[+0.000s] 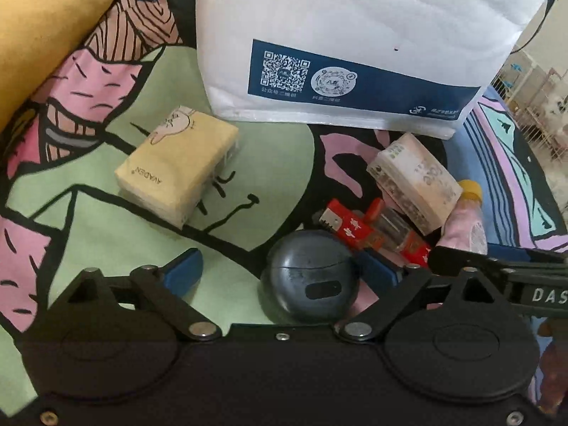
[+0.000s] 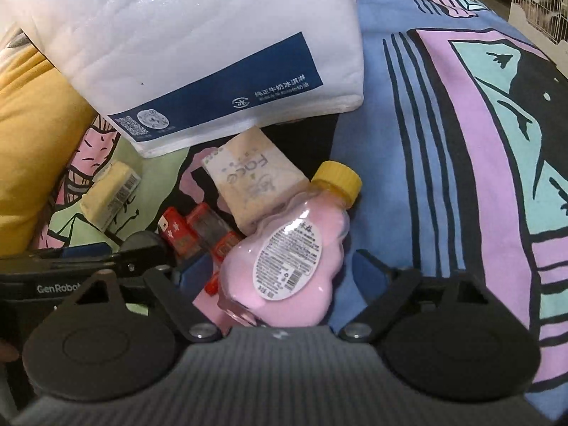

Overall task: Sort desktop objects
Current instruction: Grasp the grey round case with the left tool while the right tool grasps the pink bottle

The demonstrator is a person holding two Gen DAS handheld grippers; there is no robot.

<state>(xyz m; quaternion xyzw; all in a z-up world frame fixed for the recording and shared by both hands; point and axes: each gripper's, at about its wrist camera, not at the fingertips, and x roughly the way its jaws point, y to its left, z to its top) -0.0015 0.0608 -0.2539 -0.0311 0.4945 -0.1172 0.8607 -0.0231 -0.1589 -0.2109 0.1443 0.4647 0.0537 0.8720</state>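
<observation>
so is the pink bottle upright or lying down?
Lying down. The pink bottle rests on its side on the printed cloth, its yellow cap pointing away, between the open right tongs.

Pink bottle [image 2: 284, 266], yellow cap [image 2: 337, 179]; dark grey case [image 1: 309, 280]; white bag [image 1: 355, 35], navy band.

The white insulated bag [image 1: 355, 35] walls off the far side, standing on the patterned bedspread [image 1: 106, 234]. To the left of the clutter, the yellow tissue pack [image 1: 177, 170] lies alone on a green patch with bare cloth all around it. The middle is crowded: the dark earbud case [image 1: 310, 280] sits between the left gripper's [image 1: 280, 269] spread fingers, red-and-clear stamps [image 1: 376, 227] lie just behind it, and the beige wipes pack [image 1: 415, 184] leans over them. The pink bottle [image 2: 287, 259] lies between the right gripper's [image 2: 280, 273] parted fingers, touching the wipes pack. The bedspread right of the bottle is bare. A yellow cushion [image 2: 32, 142] bounds the left edge.
</observation>
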